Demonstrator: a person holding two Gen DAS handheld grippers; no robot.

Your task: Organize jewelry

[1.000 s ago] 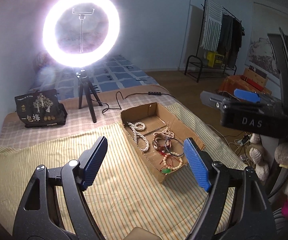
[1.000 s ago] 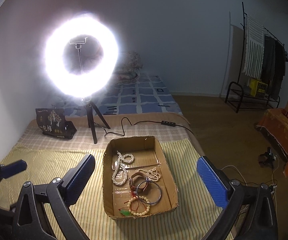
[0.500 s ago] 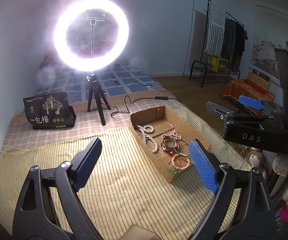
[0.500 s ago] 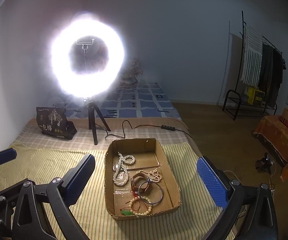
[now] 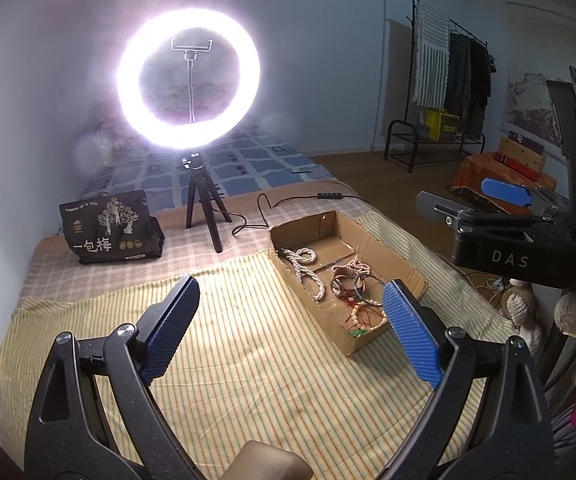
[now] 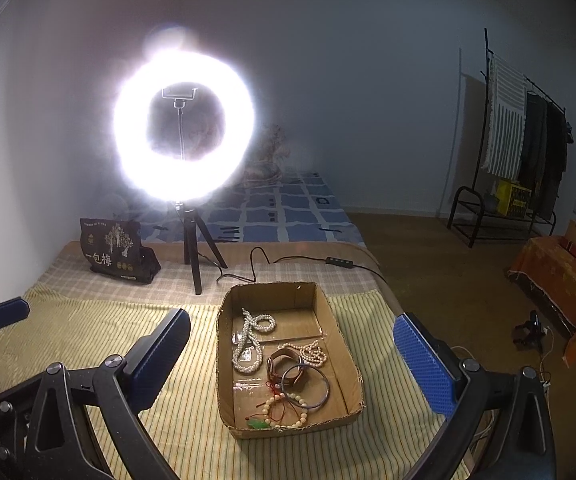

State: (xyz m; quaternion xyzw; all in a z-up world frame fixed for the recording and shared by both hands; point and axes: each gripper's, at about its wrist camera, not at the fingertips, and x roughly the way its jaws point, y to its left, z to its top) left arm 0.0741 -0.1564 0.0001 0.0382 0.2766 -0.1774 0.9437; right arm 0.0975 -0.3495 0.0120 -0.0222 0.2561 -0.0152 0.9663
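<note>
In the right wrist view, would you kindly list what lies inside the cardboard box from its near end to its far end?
Green pendant → beige bead bracelet → dark bangle → brown watch → white pearl necklace.
</note>
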